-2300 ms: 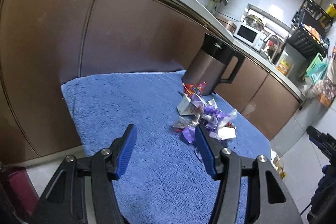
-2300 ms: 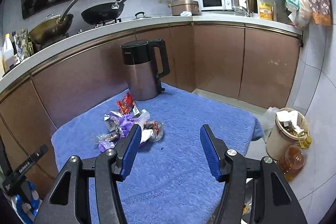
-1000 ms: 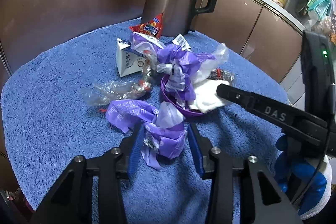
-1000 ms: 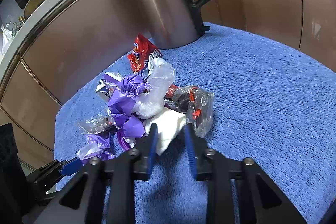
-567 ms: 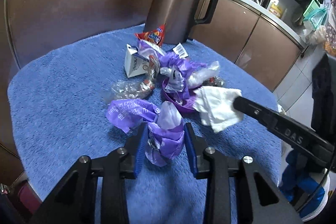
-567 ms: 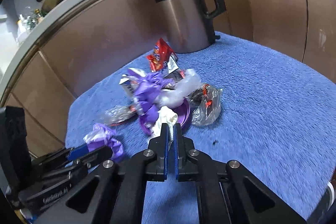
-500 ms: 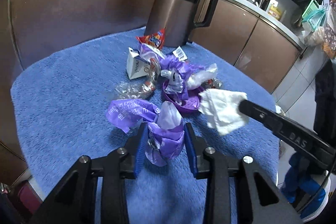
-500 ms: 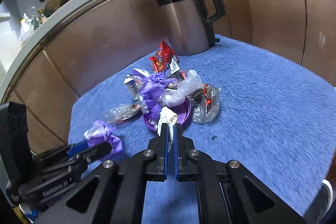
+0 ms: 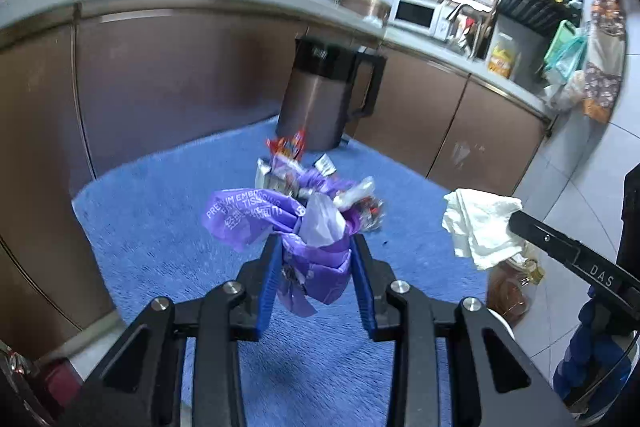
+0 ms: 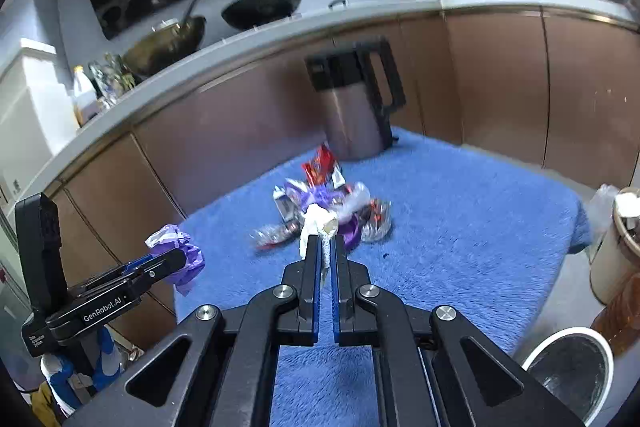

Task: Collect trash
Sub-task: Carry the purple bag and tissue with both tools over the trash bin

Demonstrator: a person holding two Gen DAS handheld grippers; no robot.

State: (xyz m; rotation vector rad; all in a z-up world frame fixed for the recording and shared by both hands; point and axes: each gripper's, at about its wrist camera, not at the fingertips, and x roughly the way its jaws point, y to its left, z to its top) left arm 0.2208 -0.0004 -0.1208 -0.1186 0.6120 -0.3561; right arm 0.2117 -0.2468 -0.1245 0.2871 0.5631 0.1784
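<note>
Left gripper (image 9: 316, 267): clamped on a purple wrapper (image 9: 280, 223); blue pads pressed against both sides of the bundle; held clear above the blue towel (image 9: 160, 227).
Purple wrapper: crumpled glossy film with white lettering; a pale translucent scrap poking from its top; loose ends dangling below the pads; seen from the right wrist view as a purple tuft at the tip of the other tool (image 10: 178, 251).
Right gripper (image 10: 326, 247): pinched tight on a white tissue (image 10: 316, 223); only a thin slit between the pads.
White tissue: crumpled, soft, folded over itself; in the left wrist view hanging off the black finger tip (image 9: 480, 227), out past the towel's edge.
Trash pile (image 10: 324, 207): lying on the towel, in front of the kettle (image 10: 356, 107); red snack packet, small white carton, purple film, clear crinkled plastic, all jumbled and touching; blurred in both views.
Bench: covered by the blue towel; brown cabinet fronts (image 9: 168, 83) close behind.
Bin (image 10: 568, 375): white-rimmed, on the floor at lower right of the right wrist view, beside the bench.
</note>
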